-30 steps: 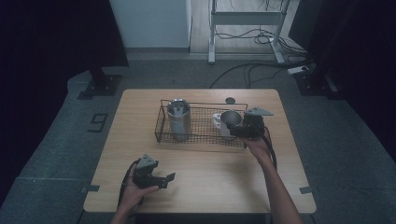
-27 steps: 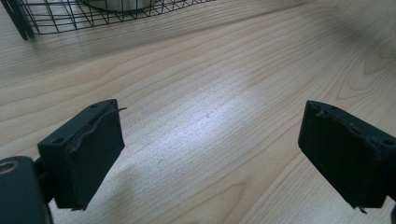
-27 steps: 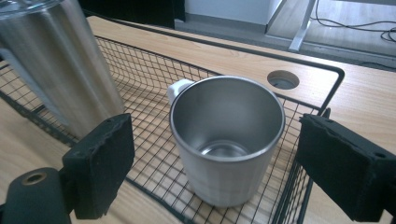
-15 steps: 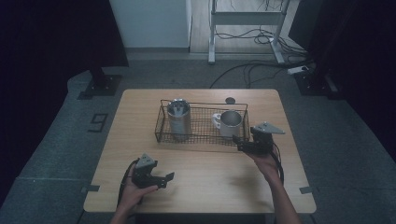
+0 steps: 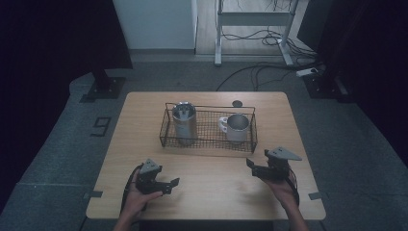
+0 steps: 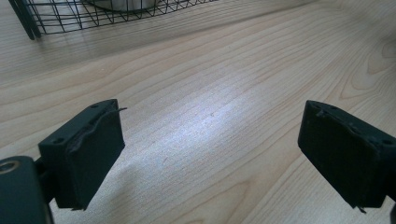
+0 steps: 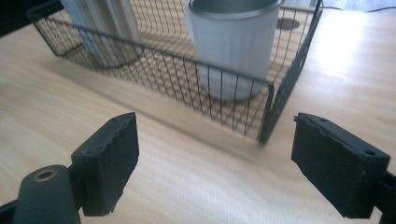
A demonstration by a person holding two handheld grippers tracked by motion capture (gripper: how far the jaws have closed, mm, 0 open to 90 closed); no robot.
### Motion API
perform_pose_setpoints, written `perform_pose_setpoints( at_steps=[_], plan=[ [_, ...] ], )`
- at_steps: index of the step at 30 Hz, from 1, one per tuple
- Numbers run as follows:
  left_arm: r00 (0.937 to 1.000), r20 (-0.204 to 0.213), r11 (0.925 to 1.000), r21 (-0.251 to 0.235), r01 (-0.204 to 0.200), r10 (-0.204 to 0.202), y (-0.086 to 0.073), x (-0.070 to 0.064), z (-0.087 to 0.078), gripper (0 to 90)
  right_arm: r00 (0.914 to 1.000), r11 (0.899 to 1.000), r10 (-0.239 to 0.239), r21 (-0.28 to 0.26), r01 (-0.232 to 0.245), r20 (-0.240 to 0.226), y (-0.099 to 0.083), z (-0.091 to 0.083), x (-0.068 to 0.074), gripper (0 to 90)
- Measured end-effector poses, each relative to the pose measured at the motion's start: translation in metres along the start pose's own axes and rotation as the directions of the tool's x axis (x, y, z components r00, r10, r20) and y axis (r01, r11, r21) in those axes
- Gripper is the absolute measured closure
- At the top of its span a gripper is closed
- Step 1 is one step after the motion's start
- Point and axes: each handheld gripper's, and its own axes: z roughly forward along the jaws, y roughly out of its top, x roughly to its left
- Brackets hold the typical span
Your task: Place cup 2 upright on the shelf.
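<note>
A black wire basket [image 5: 210,143] stands on the wooden table [image 5: 144,120]. Inside it a tall metal cup [image 5: 184,121] stands at the left end and a white mug [image 5: 235,127] with a handle at the right end. My left gripper [image 5: 174,184] is low at the table's front left, open, nothing between its pads [image 6: 93,154]. My right gripper [image 5: 250,166] is at the front right, just in front of the basket's right end, open and empty. In the right gripper view the mug [image 7: 233,42] and the basket [image 7: 275,93] stand close ahead.
A small dark round disc [image 5: 236,103] lies on the table behind the basket. Around the table the floor holds a stand base [image 5: 103,86] at the left, a metal frame [image 5: 255,29] and cables [image 5: 269,72] at the back.
My right gripper has drawn back from the mug in the basket toward the table's front right, open and empty. The left gripper has barely shifted.
</note>
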Motion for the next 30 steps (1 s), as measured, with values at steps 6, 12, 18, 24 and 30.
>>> perform_pose_setpoints(
  at_steps=[6, 12, 18, 24, 30],
  plan=[
    [1.0000, -0.001, 1.0000, 0.003, 0.000, 0.000, 0.000, 0.000, 0.001, 7.0, 0.9999, 0.999, 0.011, 0.032, -0.011, 0.007, -0.021, -0.007, -0.001, 14.8],
    [1.0000, -0.003, 0.9999, 0.012, 0.001, -0.001, -0.002, 0.000, 0.004, 7.1, 0.9995, 0.998, 0.031, 0.056, -0.031, 0.001, -0.039, -0.008, -0.003, 15.0],
    [1.0000, -0.005, 0.9998, 0.022, -0.004, 0.004, -0.003, -0.001, 0.006, 7.1, 0.9996, 0.994, 0.028, 0.101, -0.028, -0.002, -0.051, 0.000, 0.000, 15.0],
    [1.0000, -0.005, 0.9998, 0.017, -0.005, 0.005, -0.002, -0.001, 0.005, 7.1, 1.0000, 0.992, 0.007, 0.128, -0.007, 0.002, -0.054, 0.007, 0.004, 14.9],
    [0.9999, -0.008, 0.9998, 0.017, -0.007, 0.007, -0.003, -0.001, 0.005, 7.1, 0.9999, 0.993, 0.013, 0.119, -0.014, 0.005, -0.054, 0.005, 0.003, 14.9]
  ],
)
